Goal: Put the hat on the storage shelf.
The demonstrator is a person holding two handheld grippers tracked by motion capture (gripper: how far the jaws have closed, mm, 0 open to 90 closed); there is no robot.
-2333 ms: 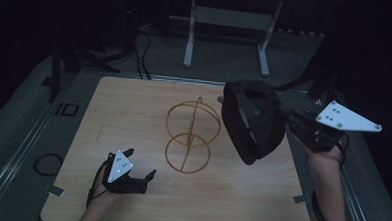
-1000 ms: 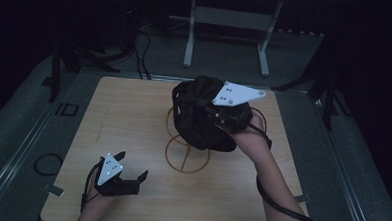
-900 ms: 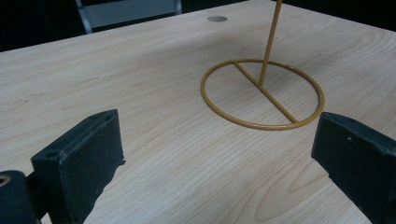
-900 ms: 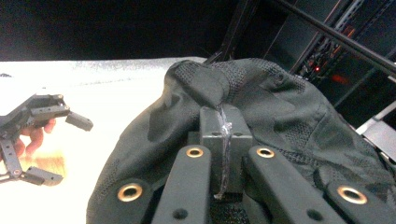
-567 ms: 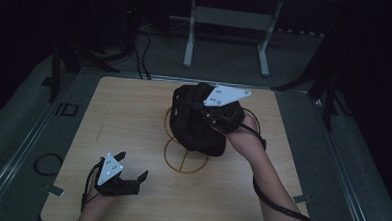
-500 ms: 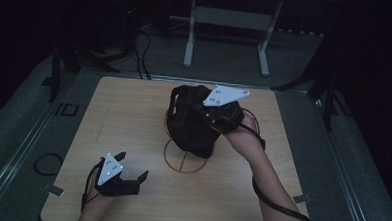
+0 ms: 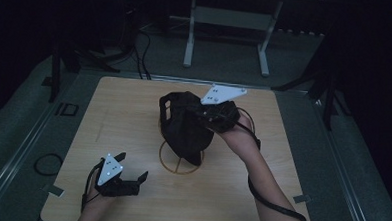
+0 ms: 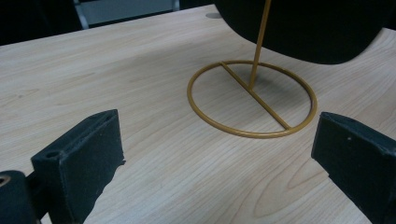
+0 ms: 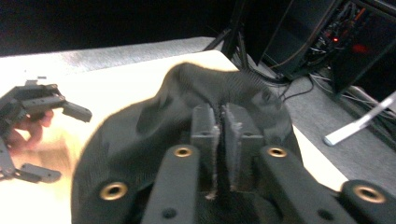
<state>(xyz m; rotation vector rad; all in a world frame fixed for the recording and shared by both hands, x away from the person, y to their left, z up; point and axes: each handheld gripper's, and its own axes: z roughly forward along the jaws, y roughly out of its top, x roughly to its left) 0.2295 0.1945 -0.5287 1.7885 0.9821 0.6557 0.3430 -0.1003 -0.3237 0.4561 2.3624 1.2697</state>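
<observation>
Lowered since earlier, black mesh cap [image 7: 185, 127] hides gold wire stand [image 7: 180, 162]'s top; right gripper [image 9: 220, 122] pinches its fabric, jaws just easing; left gripper [image 7: 131, 180] gapes empty.

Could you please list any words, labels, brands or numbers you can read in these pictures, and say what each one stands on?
None can be read: the black cap, the gold wire stand, the wooden table and both grey gripper plates bear no legible text. The lit equipment beyond the table is too blurred to read.
</observation>
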